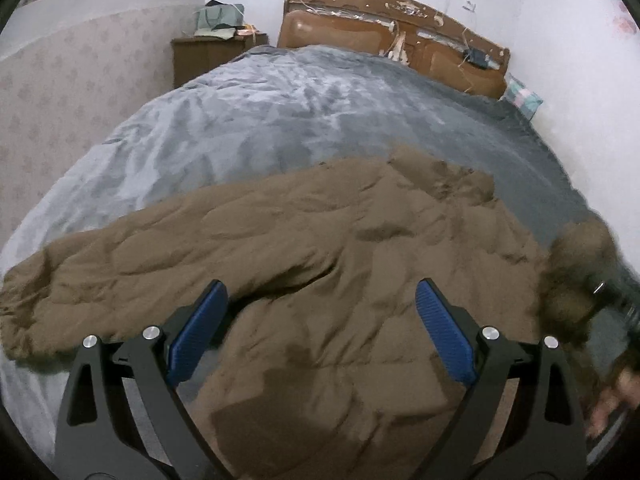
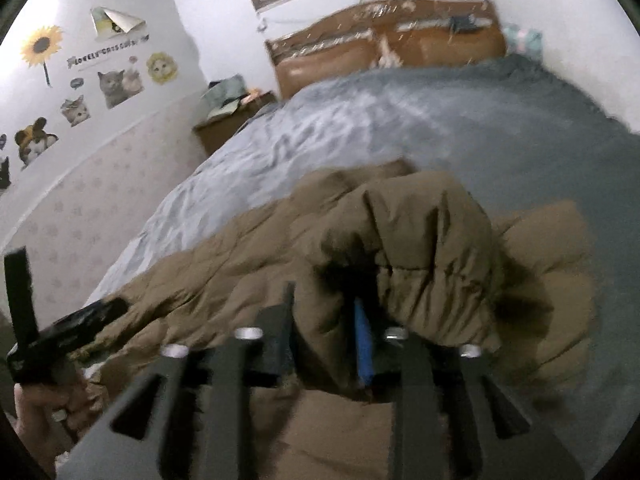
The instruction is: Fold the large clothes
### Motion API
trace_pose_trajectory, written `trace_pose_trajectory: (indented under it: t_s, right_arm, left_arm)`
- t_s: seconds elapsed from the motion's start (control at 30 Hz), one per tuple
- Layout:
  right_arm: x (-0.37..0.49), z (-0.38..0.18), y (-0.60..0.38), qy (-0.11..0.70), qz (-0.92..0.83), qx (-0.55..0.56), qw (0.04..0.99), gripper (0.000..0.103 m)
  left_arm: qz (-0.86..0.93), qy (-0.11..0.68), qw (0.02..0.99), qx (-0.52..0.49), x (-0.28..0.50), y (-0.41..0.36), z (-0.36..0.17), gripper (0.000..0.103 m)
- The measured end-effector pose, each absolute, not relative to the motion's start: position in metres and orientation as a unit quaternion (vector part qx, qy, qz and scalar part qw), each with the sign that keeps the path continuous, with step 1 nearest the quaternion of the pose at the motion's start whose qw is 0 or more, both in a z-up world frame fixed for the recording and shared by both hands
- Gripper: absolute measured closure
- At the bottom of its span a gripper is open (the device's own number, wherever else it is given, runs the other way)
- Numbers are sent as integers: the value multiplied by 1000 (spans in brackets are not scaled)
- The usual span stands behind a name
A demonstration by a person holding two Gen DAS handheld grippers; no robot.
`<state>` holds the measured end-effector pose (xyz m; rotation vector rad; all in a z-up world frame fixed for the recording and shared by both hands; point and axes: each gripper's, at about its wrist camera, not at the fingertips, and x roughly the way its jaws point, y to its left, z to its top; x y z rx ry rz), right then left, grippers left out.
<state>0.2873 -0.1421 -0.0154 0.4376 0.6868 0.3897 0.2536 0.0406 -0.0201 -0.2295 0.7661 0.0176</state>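
Folding step: what's the pic show, L to R? (DESK)

One brown puffer coat [image 1: 300, 232] flat across grey bed cover [image 1: 280, 112], sleeve [image 1: 80, 280] out to the L. Left gripper [image 1: 322, 286] hangs over coat's near edge, jaws wide apart, nothing in them. Right gripper [image 2: 324, 300] has a raised fold of coat [image 2: 420, 240] between its jaws; too blurred to say if pads pinch it or it's just draped there. (PHOTOG)

Advice for doing it well? (DESK)

Prob. carry that fold across toward the L, keep it low and taut, and use L tool to pin the body so padding doesn't slide. (PHOTOG)

Count? (DESK)

1 coat, 2 grippers, 1 bed, 1 headboard [image 1: 392, 32], 1 nightstand [image 1: 212, 56]. (PHOTOG)
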Motion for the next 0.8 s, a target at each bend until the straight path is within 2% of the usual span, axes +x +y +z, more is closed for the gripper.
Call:
trace_pose_trajectory:
  t_s: [0.03, 0.07, 0.23, 0.33, 0.43, 0.57, 0.7, 0.8]
  right_arm:
    - [284, -18, -137, 335, 194, 216, 896, 12]
    - [285, -20, -131, 335, 195, 219, 895, 9]
    - [269, 4, -133, 301, 209, 201, 908, 9]
    - [240, 34, -168, 261, 182, 190, 929, 3]
    - [215, 49, -210, 242, 117, 171, 948, 2]
    - [198, 27, -248, 240, 42, 164, 956, 2]
    - [216, 1, -269, 271, 14, 175, 946, 2]
    - [226, -2, -275, 274, 7, 175, 946, 2]
  left_arm:
    - [2, 371, 921, -118, 254, 39, -20, 9]
    - [-8, 373, 920, -121, 256, 35, -21, 9]
    - [-11, 390, 916, -89, 260, 24, -33, 9]
    - [-24, 393, 914, -96, 259, 19, -33, 9]
    - [-31, 395, 915, -74, 257, 2, -35, 9]
    - [-41, 398, 916, -31, 252, -25, -40, 9]
    - [-52, 402, 914, -35, 255, -40, -38, 9]
    - [-54, 394, 916, -51, 262, -49, -33, 3]
